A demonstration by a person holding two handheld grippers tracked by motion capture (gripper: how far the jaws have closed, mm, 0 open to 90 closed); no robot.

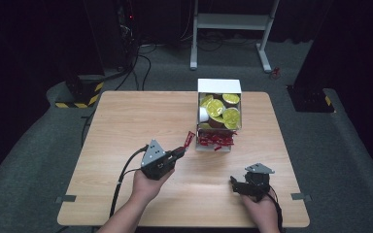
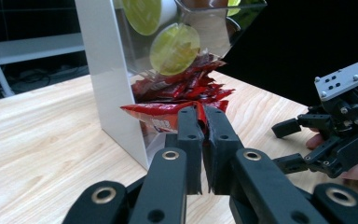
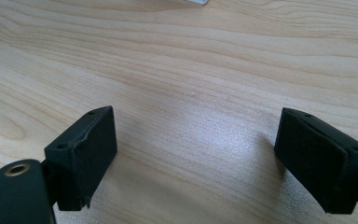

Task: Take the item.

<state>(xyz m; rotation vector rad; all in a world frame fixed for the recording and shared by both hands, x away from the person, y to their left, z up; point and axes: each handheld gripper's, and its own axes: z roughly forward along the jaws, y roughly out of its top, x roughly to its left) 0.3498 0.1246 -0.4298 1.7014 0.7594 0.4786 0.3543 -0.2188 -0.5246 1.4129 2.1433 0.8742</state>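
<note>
Red sachet (image 2: 161, 114): pinched at its near edge between the left gripper's jaws, held just in front of the dispenser's lower opening and off the tabletop; in the high view it shows as a red strip (image 1: 190, 139) beside the dispenser's left front corner.
Sachet pile (image 1: 215, 140): more red sachets heaped in the bottom front opening of the dispenser, some poking out over its edge.
Dispenser (image 1: 219, 86): white box with a clear front, standing on the far middle of the tabletop, right of centre.
Pods (image 1: 217, 108): yellow-lidded cups filling the upper compartment, lying at mixed angles.
Left gripper (image 2: 202, 135): jaws pressed together on the red sachet; held by the left hand (image 1: 148, 182) near the tabletop's middle, pointing toward the dispenser.
Right gripper (image 1: 234, 183): jaws spread wide over bare wood, holding nothing; held by the right hand (image 1: 261, 209) near the front right edge, well apart from the dispenser.
Tabletop (image 1: 126, 121): light wood grain.
</note>
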